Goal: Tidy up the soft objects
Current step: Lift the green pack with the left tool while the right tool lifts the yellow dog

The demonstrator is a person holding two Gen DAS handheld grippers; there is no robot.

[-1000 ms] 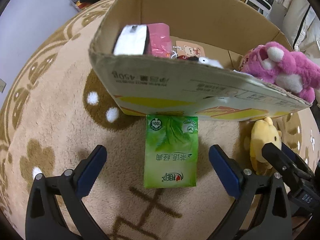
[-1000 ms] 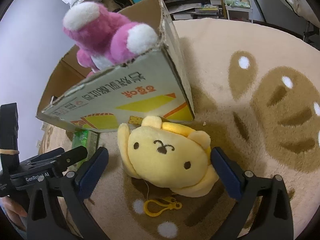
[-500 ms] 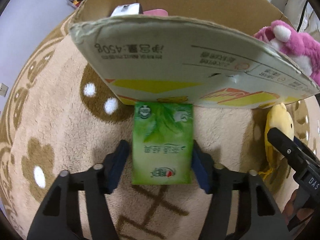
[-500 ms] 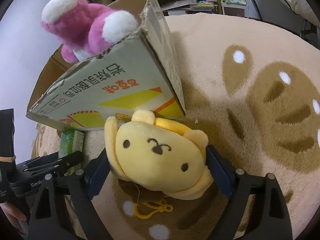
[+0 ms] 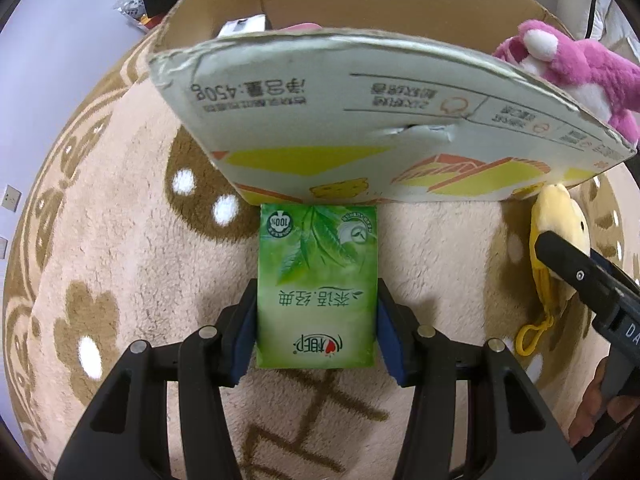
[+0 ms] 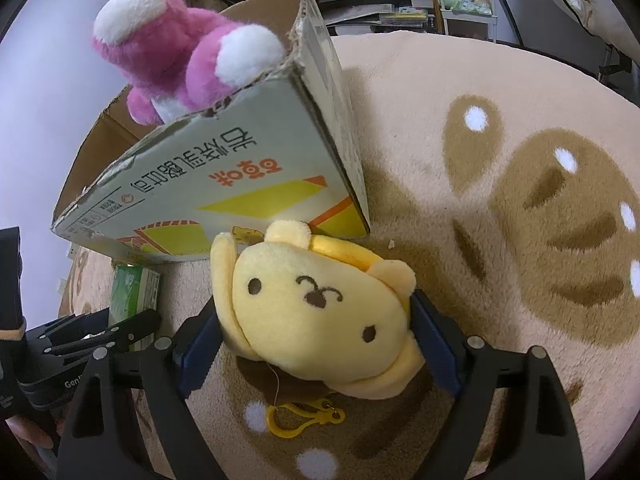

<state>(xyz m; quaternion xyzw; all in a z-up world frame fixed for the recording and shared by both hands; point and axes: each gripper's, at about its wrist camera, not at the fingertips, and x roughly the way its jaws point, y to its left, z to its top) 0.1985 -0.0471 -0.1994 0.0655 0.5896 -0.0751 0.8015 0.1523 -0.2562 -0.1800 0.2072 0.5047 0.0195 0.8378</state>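
Both of my grippers have closed since a second ago, when their blue pads stood wide of the items. My left gripper [image 5: 316, 332] now clamps the green tissue pack [image 5: 317, 286] by its long sides; the pack lies flat on the beige rug [image 5: 120, 240], its far end touching the foot of the cardboard box [image 5: 360, 120]. My right gripper [image 6: 316, 344] squeezes the yellow plush dog [image 6: 320, 312], pads pressed into both sides of its head, which rests on the rug against the box's near corner. A yellow clip [image 6: 304, 420] trails from the plush on a thin string. Further out, a pink plush bear [image 6: 180, 64] hangs over the box's rim, and cluttered shelves [image 6: 400, 4] stand beyond the rug.
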